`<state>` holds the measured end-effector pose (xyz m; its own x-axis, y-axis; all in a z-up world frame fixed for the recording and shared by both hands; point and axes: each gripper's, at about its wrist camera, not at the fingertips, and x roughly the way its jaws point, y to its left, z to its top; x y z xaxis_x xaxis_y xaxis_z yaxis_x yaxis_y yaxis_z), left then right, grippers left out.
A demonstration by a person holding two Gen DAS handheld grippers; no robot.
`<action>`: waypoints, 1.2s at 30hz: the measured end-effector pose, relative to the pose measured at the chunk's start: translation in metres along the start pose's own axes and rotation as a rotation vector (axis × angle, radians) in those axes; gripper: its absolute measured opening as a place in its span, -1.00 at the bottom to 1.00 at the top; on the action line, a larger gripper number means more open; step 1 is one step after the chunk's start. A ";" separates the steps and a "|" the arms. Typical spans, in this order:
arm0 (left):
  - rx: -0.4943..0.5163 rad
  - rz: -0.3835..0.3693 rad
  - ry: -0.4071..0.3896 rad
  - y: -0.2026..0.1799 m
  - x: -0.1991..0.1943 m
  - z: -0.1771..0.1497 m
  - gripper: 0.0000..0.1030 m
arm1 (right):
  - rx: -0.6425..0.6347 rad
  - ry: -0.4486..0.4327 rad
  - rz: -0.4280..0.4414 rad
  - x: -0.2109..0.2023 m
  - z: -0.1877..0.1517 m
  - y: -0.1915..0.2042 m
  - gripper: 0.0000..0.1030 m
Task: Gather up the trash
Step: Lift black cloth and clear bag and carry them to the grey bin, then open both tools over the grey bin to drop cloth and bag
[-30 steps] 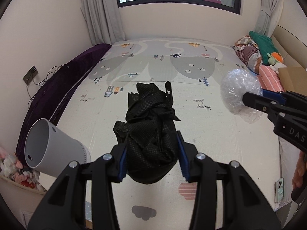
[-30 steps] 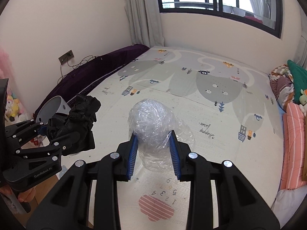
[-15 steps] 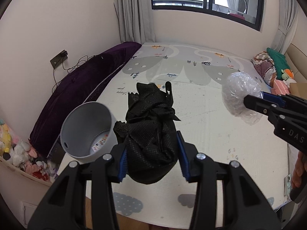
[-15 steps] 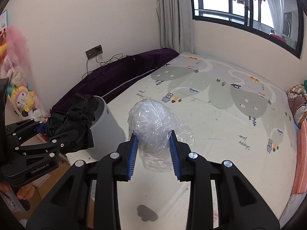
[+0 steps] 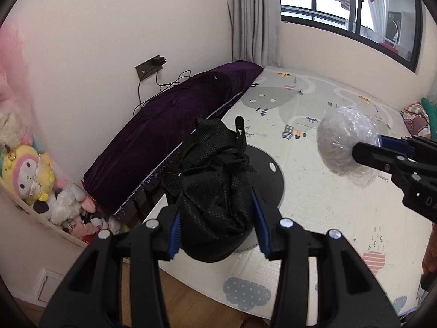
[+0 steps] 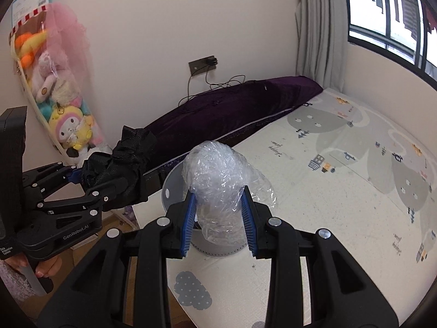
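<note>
While both hand-held grippers are clamping trash, left (image 5: 217,227) on black wad (image 5: 215,191), right (image 6: 218,220) on plastic ball (image 6: 218,172); bin (image 6: 174,188), at 12 o'clock, is awaiting both.

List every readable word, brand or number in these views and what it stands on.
"GenRobot.AI": on the left gripper, which holds the black mesh bag.
"DA", cut off: on the right gripper, which holds the clear plastic wrap ball.
"1 2 3 4 5 6 8 9", upside down: on the cream play mat.
Mat script, wall poster: too blurred.
</note>
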<state>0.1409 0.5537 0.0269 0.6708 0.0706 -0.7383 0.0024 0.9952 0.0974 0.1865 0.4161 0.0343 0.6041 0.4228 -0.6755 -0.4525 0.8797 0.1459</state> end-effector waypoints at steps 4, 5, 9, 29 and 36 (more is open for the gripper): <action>-0.065 0.000 0.008 0.019 0.004 0.006 -0.15 | -0.048 0.002 0.041 0.015 0.020 0.014 -0.40; -0.076 0.000 0.009 0.022 0.005 0.008 -0.14 | -0.061 0.002 0.049 0.018 0.025 0.017 -0.40; -0.098 0.015 0.010 0.028 0.014 0.015 -0.14 | -0.091 0.012 0.073 0.036 0.040 0.020 -0.33; -0.104 0.009 0.052 0.025 0.056 0.029 0.03 | -0.063 0.052 0.084 0.080 0.056 0.006 0.14; -0.098 0.014 0.054 0.020 0.058 0.036 0.45 | -0.049 0.023 0.048 0.066 0.054 -0.004 0.29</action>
<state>0.2061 0.5757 0.0104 0.6296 0.0855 -0.7722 -0.0808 0.9957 0.0443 0.2639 0.4522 0.0282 0.5659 0.4582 -0.6854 -0.5120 0.8469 0.1435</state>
